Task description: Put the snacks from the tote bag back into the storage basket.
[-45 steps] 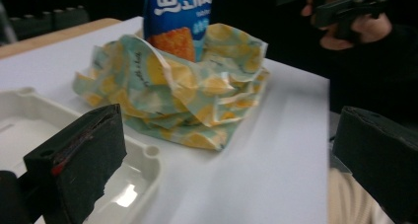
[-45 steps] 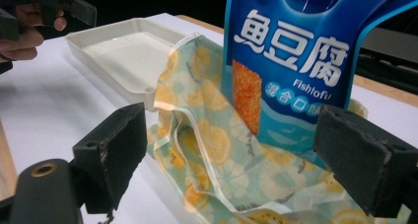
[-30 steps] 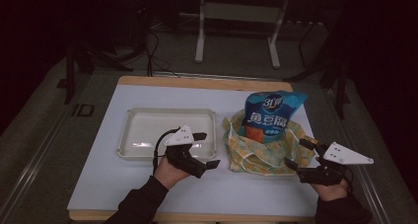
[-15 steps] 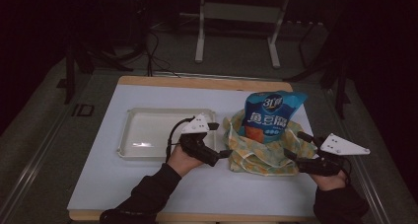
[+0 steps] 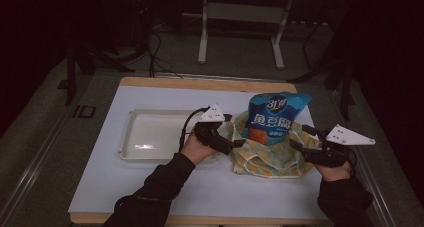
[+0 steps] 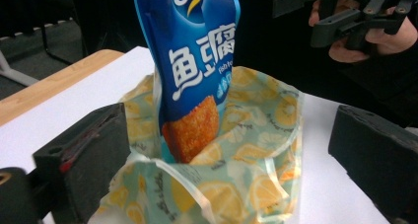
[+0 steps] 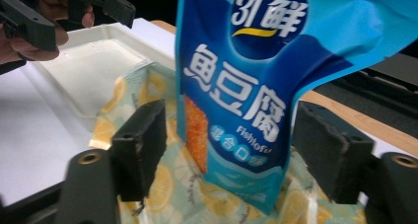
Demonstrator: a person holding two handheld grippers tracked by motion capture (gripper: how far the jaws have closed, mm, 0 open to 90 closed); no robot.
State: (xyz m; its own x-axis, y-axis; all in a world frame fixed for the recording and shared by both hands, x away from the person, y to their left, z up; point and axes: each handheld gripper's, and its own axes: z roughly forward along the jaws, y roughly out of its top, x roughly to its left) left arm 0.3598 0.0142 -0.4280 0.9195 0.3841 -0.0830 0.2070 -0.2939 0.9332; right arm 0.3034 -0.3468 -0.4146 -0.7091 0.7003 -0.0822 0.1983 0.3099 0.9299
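Our left tongs [image 5: 239, 137] stood wide open at the center of the high view, one jaw on either side of the near rim of the lemon bag [image 5: 267, 154], and we could not tell whether a jaw touched the plastic. In the left gripper view the jaws sat at the lower left and the right edge, with the bag's mouth [image 6: 217, 179] gaping between them. Our right tongs [image 5: 300, 139] were open too, at the right of the high view, near the bag's other side and gripping nothing; in the right gripper view the jaws flanked the blue pouch [image 7: 246, 86] without pressing it.

The pouch [image 5: 274, 119] stood upright with its bottom inside the bag, most of it rising above the rim. We judged the insertion as begun and unfinished: the pouch had yet to go down fully, and the mouth was unsealed. The white tray [image 5: 150, 137], left of center on the tabletop [image 5: 115, 187], held nothing that we could see.
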